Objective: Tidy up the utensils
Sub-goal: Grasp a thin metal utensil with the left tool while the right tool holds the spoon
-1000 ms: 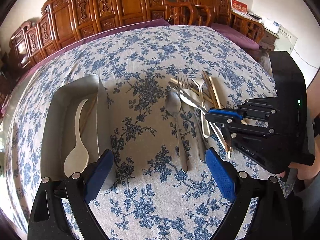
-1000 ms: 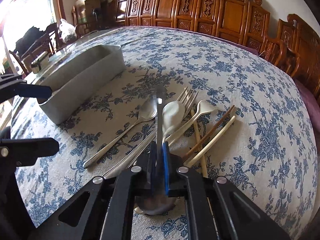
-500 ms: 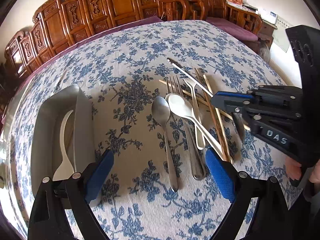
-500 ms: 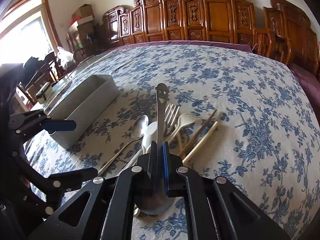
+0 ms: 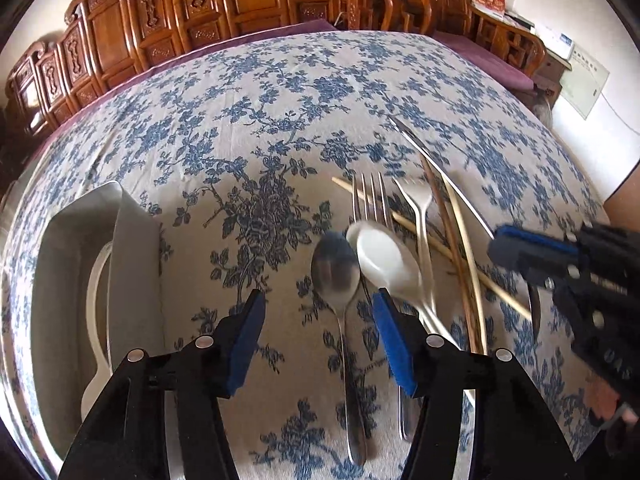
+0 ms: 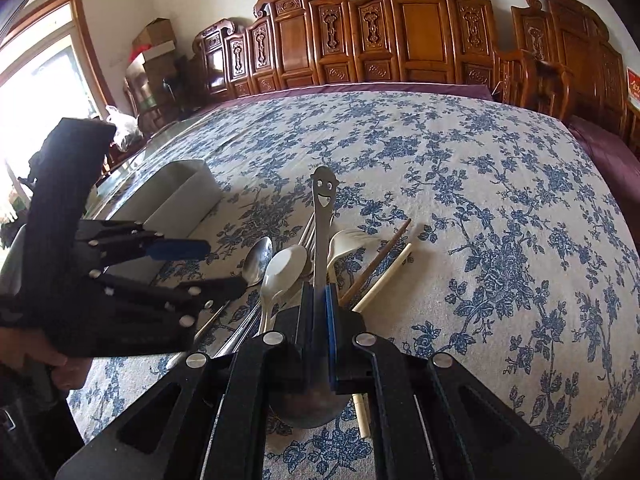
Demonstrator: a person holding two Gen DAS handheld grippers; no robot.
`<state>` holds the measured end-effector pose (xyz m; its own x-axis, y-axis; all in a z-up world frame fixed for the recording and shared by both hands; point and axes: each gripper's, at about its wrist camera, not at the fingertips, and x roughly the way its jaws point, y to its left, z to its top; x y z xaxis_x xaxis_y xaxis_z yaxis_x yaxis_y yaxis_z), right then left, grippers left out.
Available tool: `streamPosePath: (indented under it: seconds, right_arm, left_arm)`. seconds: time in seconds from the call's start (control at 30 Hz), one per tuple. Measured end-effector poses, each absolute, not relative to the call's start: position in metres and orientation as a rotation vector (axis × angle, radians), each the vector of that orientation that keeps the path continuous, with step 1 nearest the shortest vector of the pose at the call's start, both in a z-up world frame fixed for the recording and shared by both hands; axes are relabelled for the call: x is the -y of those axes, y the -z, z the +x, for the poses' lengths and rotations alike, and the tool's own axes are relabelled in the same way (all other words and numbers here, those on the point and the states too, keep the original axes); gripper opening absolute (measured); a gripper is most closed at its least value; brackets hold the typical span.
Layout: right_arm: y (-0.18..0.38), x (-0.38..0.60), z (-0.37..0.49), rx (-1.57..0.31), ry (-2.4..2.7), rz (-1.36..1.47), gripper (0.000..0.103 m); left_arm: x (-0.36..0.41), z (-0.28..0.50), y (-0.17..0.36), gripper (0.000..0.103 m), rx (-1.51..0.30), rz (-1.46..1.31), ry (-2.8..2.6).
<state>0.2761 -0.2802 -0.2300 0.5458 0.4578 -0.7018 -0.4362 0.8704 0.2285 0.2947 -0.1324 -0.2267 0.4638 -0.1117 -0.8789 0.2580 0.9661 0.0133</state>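
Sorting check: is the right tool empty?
No, the right tool is shut on a metal spoon with a smiley-face handle.

We see a white tablecloth (image 5: 248, 128) patterned with blue flowers, a grey tray (image 5: 136, 248) at nine o'clock, silver and cream spoons (image 5: 335, 270) centre, and carved brown screens (image 6: 400, 32) at twelve

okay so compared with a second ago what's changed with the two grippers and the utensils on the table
The left gripper has come in over the pile; its jaws have just been closing, open around the metal spoon without pressing it. The right gripper has lifted the smiley-handled spoon off the pile, handle now pointing up. Unchanged: its grip on that spoon, the rest of the pile, and the white spoon in the grey tray.
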Motion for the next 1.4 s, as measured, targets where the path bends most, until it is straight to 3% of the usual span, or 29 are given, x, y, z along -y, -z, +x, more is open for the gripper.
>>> streamPosePath:
  seconds: [0.43, 0.93, 0.97, 1.03, 1.13, 1.27, 1.4]
  right_arm:
    - [0.233, 0.281, 0.278, -0.848, -0.542, 0.054, 0.007]
    - [0.235, 0.280, 0.279, -0.854, -0.542, 0.049, 0.007]
    - [0.236, 0.280, 0.279, -0.854, -0.542, 0.051, 0.007]
    - [0.236, 0.280, 0.278, -0.856, -0.540, 0.048, 0.007]
    - [0.236, 0.280, 0.278, -0.858, -0.540, 0.047, 0.007]
    - [0.235, 0.280, 0.277, -0.854, -0.545, 0.048, 0.007]
    - [0.236, 0.279, 0.277, -0.858, -0.544, 0.045, 0.007]
  left_arm:
    - [0.139, 0.315, 0.240, 0.027, -1.055, 0.136, 0.230]
    - [0.137, 0.301, 0.239, 0.028, -1.049, 0.182, 0.224]
    - [0.136, 0.301, 0.238, 0.029, -1.058, 0.181, 0.227]
    - [0.134, 0.301, 0.236, 0.042, -1.071, 0.168, 0.228]
    - [0.128, 0.298, 0.227, 0.046, -1.052, 0.134, 0.239]
    - [0.120, 0.297, 0.222, 0.046, -1.035, 0.098, 0.230]
    - [0.119, 0.303, 0.234, 0.036, -1.073, 0.085, 0.231]
